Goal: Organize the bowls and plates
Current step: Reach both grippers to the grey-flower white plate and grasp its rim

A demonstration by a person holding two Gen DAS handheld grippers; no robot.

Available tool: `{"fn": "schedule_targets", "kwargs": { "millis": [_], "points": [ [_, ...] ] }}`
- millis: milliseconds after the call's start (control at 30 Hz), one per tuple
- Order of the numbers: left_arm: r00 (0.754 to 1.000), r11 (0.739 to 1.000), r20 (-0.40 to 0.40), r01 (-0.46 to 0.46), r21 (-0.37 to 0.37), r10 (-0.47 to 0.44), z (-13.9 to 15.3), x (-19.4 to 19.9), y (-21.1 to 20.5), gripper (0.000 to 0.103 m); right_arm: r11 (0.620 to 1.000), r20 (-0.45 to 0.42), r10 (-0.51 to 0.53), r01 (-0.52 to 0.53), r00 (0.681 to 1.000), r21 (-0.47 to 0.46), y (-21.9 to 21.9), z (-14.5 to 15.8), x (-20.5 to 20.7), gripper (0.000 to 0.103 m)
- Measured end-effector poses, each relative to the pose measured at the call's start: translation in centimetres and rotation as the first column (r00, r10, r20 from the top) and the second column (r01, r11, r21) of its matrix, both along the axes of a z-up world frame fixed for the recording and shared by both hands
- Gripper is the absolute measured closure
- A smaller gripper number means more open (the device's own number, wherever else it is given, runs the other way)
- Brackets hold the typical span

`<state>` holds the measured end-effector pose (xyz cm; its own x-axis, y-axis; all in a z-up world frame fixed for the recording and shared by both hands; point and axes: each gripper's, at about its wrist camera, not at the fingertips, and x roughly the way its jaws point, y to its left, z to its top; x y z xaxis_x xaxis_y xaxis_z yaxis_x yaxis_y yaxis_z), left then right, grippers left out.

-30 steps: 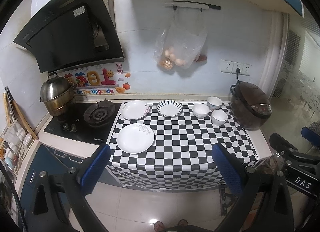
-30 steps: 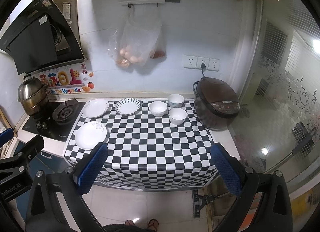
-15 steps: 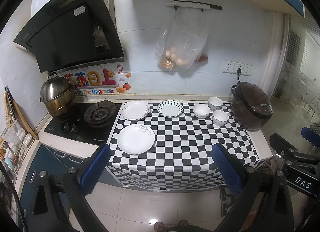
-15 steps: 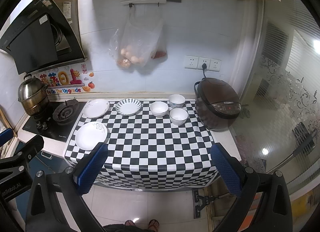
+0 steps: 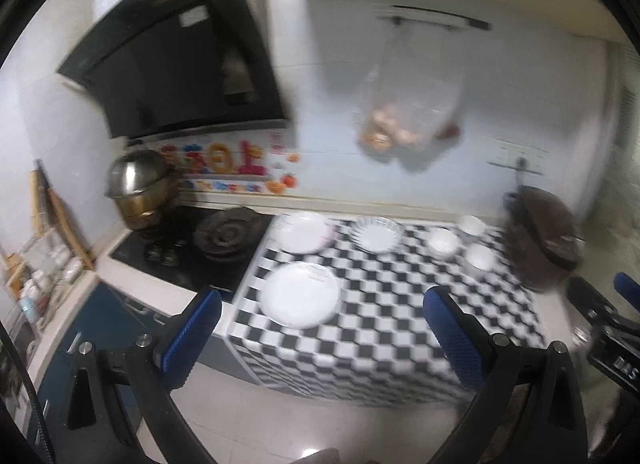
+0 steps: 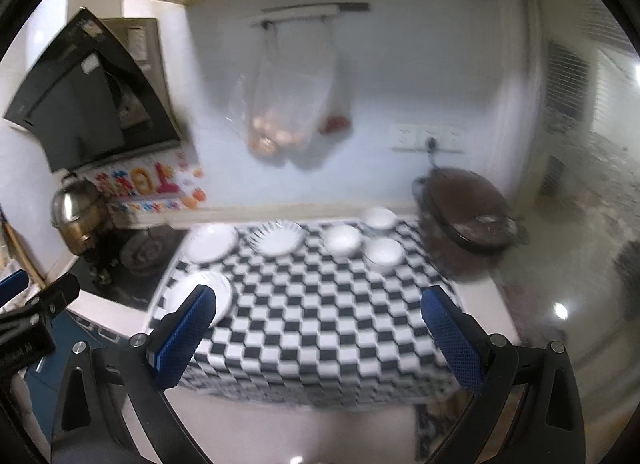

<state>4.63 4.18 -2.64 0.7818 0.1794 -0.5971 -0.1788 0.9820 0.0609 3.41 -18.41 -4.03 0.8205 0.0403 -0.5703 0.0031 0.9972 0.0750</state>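
My right gripper (image 6: 318, 338) gaping, empty; checkered cloth (image 6: 312, 304) ahead, plates (image 6: 210, 242) eleven o'clock, bowls (image 6: 383, 254) one o'clock.

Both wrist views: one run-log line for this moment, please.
phase: approach | left gripper: open, empty | right gripper: open, empty | plates, bowls: untouched

We can read little, since both views are blurred. On the wall sticker (image 5: 224, 162) under the range hood (image 5: 176, 52) we make out large coloured figures that look like "101", while the line beneath them is too smeared to read. At the right edge of the left wrist view, the other gripper's body (image 5: 616, 360) carries white letters "DAS".
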Motion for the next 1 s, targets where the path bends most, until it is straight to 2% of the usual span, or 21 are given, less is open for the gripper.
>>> {"fn": "schedule_targets", "kwargs": {
  "millis": [133, 233, 433, 567, 733, 833, 1000],
  "points": [
    [0.995, 0.994, -0.029, -0.096, 0.057, 0.098, -2.8, 3.2, 2.2, 0.000, 0.992, -0.066, 0.124, -0.123, 0.990, 0.029, 1.4, -3.3, 4.9, 0.000],
    [0.984, 0.989, -0.111, -0.136, 0.051, 0.141, -6.0, 6.6, 4.8, 0.000, 0.980, -0.141, 0.197, -0.194, 0.970, 0.034, 3.8, -6.8, 9.4, 0.000],
    [0.955, 0.985, -0.240, -0.165, 0.049, 0.172, -12.1, 12.9, 9.0, 0.000, 0.966, -0.305, 0.250, -0.259, 0.919, 0.011, 9.5, -14.5, 17.7, 0.000],
    [0.943, 0.988, -0.297, -0.152, 0.025, 0.153, -15.4, 17.1, 12.0, 0.000, 0.963, -0.401, 0.252, -0.271, 0.881, 0.012, 12.8, -19.3, 22.2, 0.000],
    [0.917, 0.994, -0.386, -0.111, -0.011, 0.098, -19.7, 23.2, 15.7, 0.000, 0.967, -0.504, 0.244, -0.245, 0.829, 0.066, 16.0, -24.2, 27.9, 0.000],
    [0.892, 0.997, -0.448, -0.072, -0.017, 0.057, -22.6, 26.6, 17.8, 0.000, 0.972, -0.548, 0.228, -0.220, 0.805, 0.081, 18.4, -27.0, 31.7, 0.001],
    [0.829, 0.998, -0.560, -0.027, -0.065, -0.014, -27.8, 31.2, 20.7, 0.001, 0.977, -0.635, 0.209, -0.180, 0.744, 0.110, 21.1, -31.9, 36.6, 0.002]
  ]
}}
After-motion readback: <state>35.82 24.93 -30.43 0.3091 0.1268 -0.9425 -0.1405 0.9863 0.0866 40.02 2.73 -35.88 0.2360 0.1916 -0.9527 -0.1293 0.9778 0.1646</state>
